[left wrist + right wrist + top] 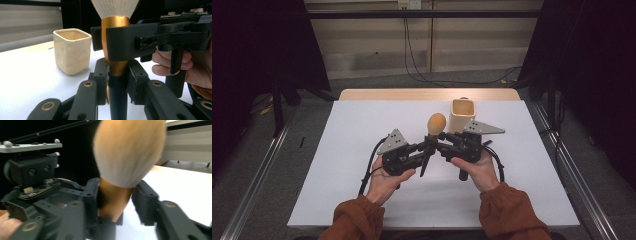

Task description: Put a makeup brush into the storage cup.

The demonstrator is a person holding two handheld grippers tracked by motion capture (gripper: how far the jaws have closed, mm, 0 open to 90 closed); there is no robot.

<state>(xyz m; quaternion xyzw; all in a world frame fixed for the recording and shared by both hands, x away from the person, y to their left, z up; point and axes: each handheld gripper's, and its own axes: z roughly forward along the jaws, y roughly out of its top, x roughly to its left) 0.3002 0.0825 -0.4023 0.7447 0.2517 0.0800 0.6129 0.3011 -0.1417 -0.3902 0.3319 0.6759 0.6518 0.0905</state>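
A makeup brush with a tan bristle head, gold ferrule and dark handle stands upright above the middle of the table. My left gripper is shut on the dark handle just below the ferrule, as the left gripper view shows. From the opposite side my right gripper has its jaws against both sides of the gold ferrule. In the right gripper view the brush head rises above the right gripper. A cream square cup stands upright just behind the grippers.
A white sheet covers the table, with a strip of bare wood along the far edge. Metal rails run along both sides of the table. The cup is open at the top, with nothing visible inside it.
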